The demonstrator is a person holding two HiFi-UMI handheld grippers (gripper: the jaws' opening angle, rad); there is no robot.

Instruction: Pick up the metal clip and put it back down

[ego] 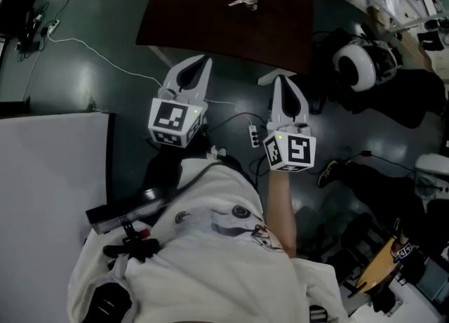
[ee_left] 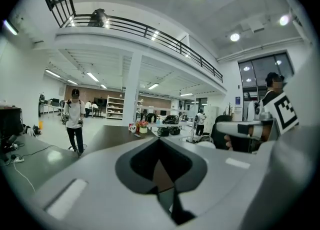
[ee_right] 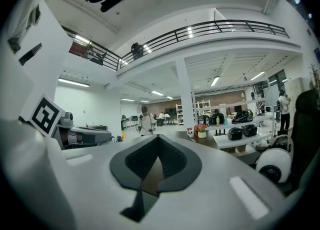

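Person: a white shirt [ego: 210, 258] fills the near edge of the head view, with both arms held out ahead.
Left gripper: the left gripper [ego: 202, 62] points almost level toward the table. In its own view the two jaws are pressed together at the tips. Nothing is pinched; only brown tabletop shows through the gap behind them.
Right gripper: the right gripper [ego: 280, 79] is just beside the left and aimed the same way. Its jaws are likewise closed tip to tip on nothing.
Floor: a white power strip [ego: 254, 135] and loose cables lie on the dark floor [ego: 105, 41] beneath and between the two grippers.
Table: the dark brown table [ego: 196, 20] begins about where the gripper tips end. The right tip sits at its near edge, and neither gripper reaches over the top.
Metal clip: the metal clip [ego: 245, 1] lies flat on the table toward its far side, well apart from both grippers and touching neither. In the gripper views it is too small to make out.
Done: nothing that the pictures can prove. The clip rests on the table and no claw holds it.
Left: judged from this layout alone, either the whole job is ahead (reach in, spread a claw, pinch, lift, set down), or the clip has already been put back. The pictures do not settle which.
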